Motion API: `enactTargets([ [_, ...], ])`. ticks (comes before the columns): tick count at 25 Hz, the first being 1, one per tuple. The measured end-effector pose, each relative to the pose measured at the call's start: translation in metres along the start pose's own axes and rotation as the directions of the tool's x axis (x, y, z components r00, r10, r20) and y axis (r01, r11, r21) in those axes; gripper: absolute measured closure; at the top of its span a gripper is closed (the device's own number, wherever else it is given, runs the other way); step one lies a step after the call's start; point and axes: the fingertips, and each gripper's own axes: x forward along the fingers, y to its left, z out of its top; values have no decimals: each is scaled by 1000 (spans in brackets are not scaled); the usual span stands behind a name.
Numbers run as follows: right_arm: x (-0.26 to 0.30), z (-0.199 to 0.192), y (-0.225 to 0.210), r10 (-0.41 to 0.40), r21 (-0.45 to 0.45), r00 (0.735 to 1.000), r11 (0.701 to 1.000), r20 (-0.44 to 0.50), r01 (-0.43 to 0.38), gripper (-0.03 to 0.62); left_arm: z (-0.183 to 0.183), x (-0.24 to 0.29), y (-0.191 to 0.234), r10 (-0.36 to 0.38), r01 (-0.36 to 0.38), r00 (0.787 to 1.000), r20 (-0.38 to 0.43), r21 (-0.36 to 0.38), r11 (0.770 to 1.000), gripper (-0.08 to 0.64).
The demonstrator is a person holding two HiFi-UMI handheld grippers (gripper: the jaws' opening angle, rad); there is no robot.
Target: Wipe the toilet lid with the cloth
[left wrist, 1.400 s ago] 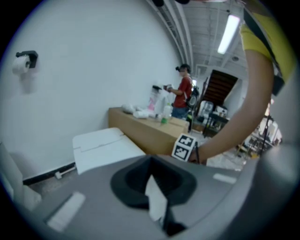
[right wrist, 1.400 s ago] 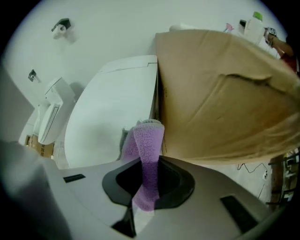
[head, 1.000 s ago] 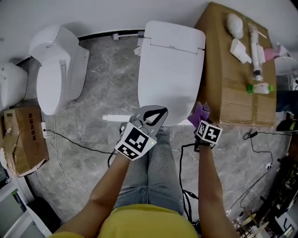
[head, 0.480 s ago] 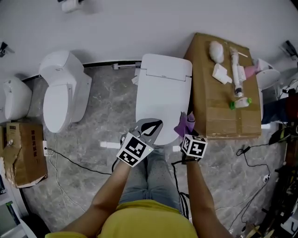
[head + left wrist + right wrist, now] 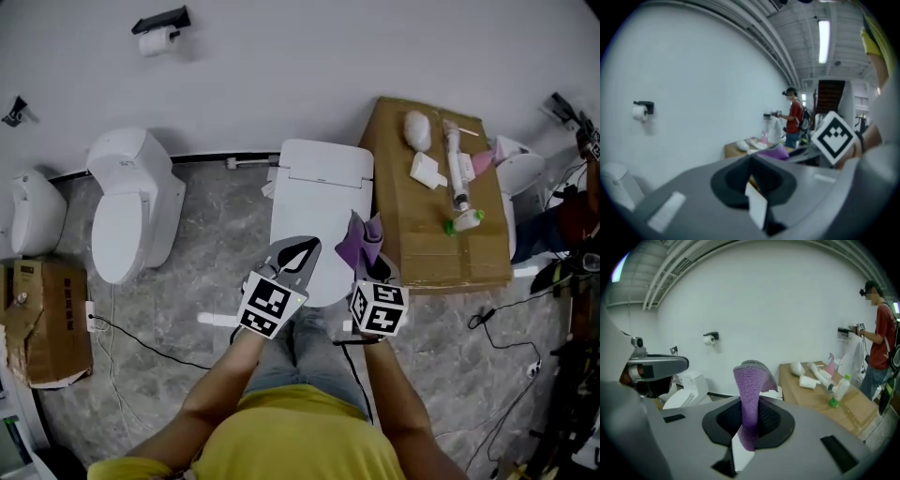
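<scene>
Both grippers held over the toilet lid [image 5: 319,192].
My right gripper [image 5: 749,430] is clamped on the purple cloth [image 5: 749,380]; my left gripper [image 5: 754,187] is closed, empty.

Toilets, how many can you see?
3. One toilet is in the middle, a second toilet stands left of it, a third toilet sits at the left edge. A white shape far right may be another.

The purple cloth [image 5: 749,390] stands upright, pinched in the right tool [image 5: 371,270], its top flopped over. It is not touching the white lid [image 5: 317,202], which lies closed and flat.
</scene>
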Motion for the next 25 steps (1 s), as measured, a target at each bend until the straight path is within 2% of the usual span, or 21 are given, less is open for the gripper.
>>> enactTargets([
  [5,-34,66,15,21,-83,984,996,176,-7,552,39,-11,5,83,-83,993,88,0,997,565],
  [8,-54,91,25,41,-109,969,994,245,-15,552,59,-20,4,113,-118,986,125,28,993,565],
  [11,-72,107,38,64,-131,953,991,295,-26,552,74,-28,3,133,-139,979,158,26,990,565],
  [17,-99,118,60,92,-157,927,987,363,-36,552,91,-48,-2,124,-134,971,204,38,990,565],
  [25,-113,116,84,88,-172,921,985,378,-24,552,87,-80,-9,113,-124,968,225,33,992,565],
])
